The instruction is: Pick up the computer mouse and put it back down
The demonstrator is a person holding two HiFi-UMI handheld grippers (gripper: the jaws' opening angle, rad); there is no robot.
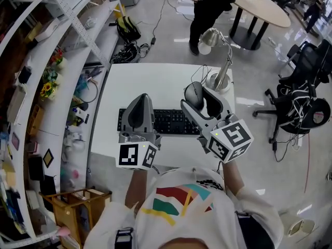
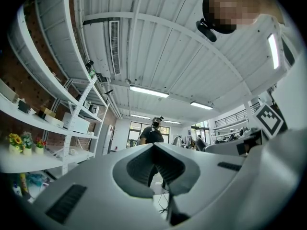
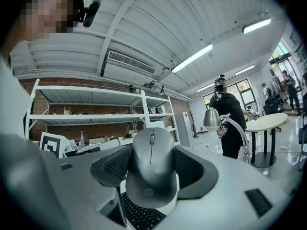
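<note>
A dark grey computer mouse (image 3: pixel 152 169) sits clamped between the two jaws of my right gripper (image 3: pixel 152 157), buttons pointing away and a logo near its rear. In the head view the mouse (image 1: pixel 194 94) is held up off the white table (image 1: pixel 155 79), over the keyboard's right end, with my right gripper (image 1: pixel 200 100) shut on its sides. My left gripper (image 1: pixel 140 101) hovers over the left part of the keyboard, tilted upward. Its jaws meet with nothing between them, as the left gripper view (image 2: pixel 154 146) also shows.
A black keyboard (image 1: pixel 174 122) lies across the table's middle. A silver desk lamp (image 1: pixel 221 61) stands at the back right, cables beside it. White shelves (image 1: pixel 62 71) run along the left. A person (image 1: pixel 207 9) stands beyond the table near a round table (image 1: pixel 262 7). Office chairs (image 1: pixel 306 97) are at right.
</note>
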